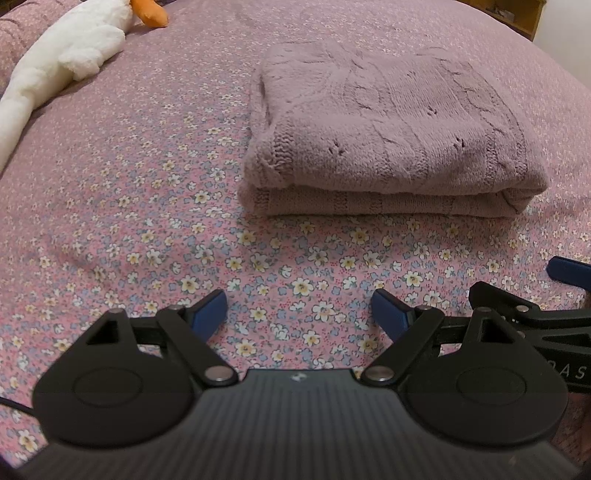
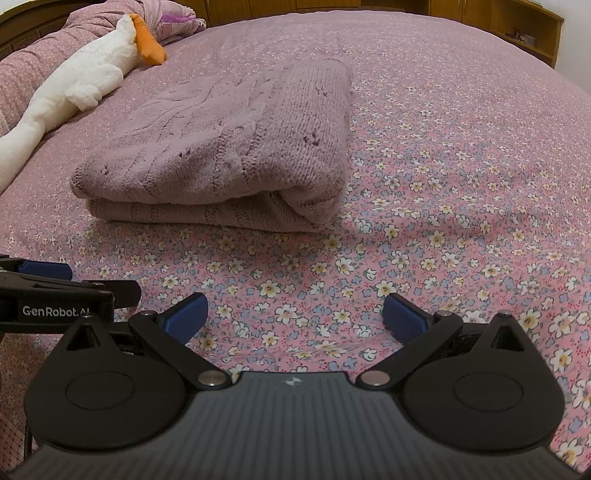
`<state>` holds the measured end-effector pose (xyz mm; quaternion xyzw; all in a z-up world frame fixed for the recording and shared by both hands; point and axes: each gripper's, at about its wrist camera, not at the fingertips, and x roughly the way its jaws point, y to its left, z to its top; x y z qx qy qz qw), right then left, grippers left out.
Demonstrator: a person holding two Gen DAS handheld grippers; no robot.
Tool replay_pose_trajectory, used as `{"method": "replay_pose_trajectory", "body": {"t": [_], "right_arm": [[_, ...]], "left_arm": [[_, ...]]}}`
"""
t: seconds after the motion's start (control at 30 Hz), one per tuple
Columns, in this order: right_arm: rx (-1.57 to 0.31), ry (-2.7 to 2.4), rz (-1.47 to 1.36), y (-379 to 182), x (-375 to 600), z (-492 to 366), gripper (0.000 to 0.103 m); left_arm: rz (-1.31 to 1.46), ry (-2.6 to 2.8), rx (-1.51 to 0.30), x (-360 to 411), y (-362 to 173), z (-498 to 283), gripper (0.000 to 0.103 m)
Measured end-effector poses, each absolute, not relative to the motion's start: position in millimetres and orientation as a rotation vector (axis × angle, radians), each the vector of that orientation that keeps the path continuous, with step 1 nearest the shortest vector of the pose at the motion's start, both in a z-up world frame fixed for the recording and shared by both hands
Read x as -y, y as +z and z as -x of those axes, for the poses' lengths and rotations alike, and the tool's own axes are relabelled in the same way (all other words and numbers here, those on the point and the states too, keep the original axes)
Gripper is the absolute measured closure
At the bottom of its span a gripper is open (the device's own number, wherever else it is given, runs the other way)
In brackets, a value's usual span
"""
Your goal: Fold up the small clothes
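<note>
On the far left I see a white plush toy (image 1: 62, 62) with an orange beak (image 1: 149, 13). It lies stretched along the left edge of the bed, well apart from both grippers.

My left gripper (image 1: 299, 314) hangs over the floral bedsheet (image 1: 147, 229). Its jaws stand wide apart and hold nothing. The blue pads (image 1: 210, 308) touch no fabric; bare sheet shows between them.

The mauve knitted garment (image 1: 388, 147) lies ahead of this gripper and a little to its right. It is folded into a compact rectangle with two stacked layers showing along the near edge. The top layer carries a ribbed hem and small eyelet holes. The garment rests flat on the bedsheet, clear of both grippers.

My right gripper (image 2: 295, 314) sits just beside the left gripper, whose black linkage enters the right wrist view at the left edge. The right jaws also stand wide apart and hold nothing. From this view the garment (image 2: 229, 147) lies ahead and to the left, with its rolled fold facing right.

Wooden furniture (image 2: 517, 18) runs along the far side of the bed, upper right.
</note>
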<state>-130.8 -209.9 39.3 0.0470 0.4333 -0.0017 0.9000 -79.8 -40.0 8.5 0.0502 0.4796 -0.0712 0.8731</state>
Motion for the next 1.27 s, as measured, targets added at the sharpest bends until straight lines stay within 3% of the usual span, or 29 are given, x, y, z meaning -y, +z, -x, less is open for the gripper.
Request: {"method": "replay_pose_trajectory", "body": {"t": [1.27], "right_arm": [[-0.891, 0.0, -0.104, 42.2, 211.9, 131.5, 0.0]], "left_arm": [[-0.098, -0.136, -1.014, 41.2, 10.5, 81.2, 0.016]]}}
